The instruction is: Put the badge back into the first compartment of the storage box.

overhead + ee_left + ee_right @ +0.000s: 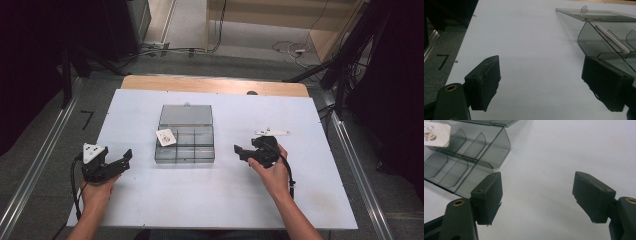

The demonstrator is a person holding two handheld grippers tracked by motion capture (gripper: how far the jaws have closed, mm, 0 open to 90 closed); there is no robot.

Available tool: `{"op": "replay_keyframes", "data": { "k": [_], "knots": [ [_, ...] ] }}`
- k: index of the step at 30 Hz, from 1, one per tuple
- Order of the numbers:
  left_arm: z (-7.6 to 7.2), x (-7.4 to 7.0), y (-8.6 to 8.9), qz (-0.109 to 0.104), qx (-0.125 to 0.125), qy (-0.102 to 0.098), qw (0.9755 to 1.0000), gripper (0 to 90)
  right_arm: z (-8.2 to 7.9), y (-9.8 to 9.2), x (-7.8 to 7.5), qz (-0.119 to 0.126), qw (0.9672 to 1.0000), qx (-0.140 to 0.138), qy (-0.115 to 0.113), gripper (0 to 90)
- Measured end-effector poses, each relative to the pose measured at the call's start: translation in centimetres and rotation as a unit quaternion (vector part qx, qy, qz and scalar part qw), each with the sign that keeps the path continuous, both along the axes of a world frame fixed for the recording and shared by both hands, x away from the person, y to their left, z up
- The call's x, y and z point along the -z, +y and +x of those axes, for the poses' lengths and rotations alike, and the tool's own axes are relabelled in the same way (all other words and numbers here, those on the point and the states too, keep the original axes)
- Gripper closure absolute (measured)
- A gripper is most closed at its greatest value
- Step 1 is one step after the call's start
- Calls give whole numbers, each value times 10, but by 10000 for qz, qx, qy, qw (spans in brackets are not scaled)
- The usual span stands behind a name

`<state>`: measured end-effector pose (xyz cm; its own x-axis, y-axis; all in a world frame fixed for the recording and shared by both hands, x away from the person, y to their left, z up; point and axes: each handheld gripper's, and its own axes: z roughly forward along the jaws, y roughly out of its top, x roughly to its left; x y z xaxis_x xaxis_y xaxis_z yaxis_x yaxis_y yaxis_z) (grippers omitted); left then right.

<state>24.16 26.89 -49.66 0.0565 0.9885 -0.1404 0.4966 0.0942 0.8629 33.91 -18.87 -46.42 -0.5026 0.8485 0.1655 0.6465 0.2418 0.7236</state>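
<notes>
box point(185, 145): smoky clear organizer sitting about mid-frame in the high view, a bit left of center on the white worktop point(225, 200), divided into little compartments
lid point(186, 115): lying flipped open flat behind the box, toward the top of the frame
card point(165, 137): small white card with a cartoon print, resting tilted in the upper left compartment, leaning over the edge; also peeking in at the upper left of the right tool view
left tool point(126, 156): sitting at lower left in the high view, held in a hand point(97, 192), jaws spread wide apart and gripping nothing, pointing toward the box, near it but not touching
right tool point(240, 150): sitting right of center, held in the other hand point(272, 175), jaws also standing wide open with nothing between them, aimed left at the box, clear of it
white bit point(272, 132): something thin and white lying just above the right tool, can't really tell what it is
</notes>
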Motion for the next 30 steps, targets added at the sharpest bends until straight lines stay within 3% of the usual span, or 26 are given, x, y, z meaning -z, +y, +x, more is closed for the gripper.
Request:
{"op": "replay_keyframes", "data": {
  "k": [8, 11, 15, 23, 30],
  "knots": [
    [0, 0, 0, 4, -6, 0, 10000, 157, -8, -39, 3, -115, 9994, 321, 11, 224],
    [0, 0, -1, 10, -10, -1, 10000, 157, -15, -60, 3, -229, 9986, 484, -41, 223],
    [-1, 0, -1, 25, 9, 17, 10000, 156, -24, -92, 5, -205, 9970, 745, -58, 222],
    [-1, 0, -2, 35, -12, 23, 10000, 156, -45, -149, 13, -434, 9916, 1218, -35, 219],
    [-2, 2, -1, 57, -26, 71, 10000, 156, -61, -192, 22, -572, 9842, 1674, 7, 219]
  ]
}}
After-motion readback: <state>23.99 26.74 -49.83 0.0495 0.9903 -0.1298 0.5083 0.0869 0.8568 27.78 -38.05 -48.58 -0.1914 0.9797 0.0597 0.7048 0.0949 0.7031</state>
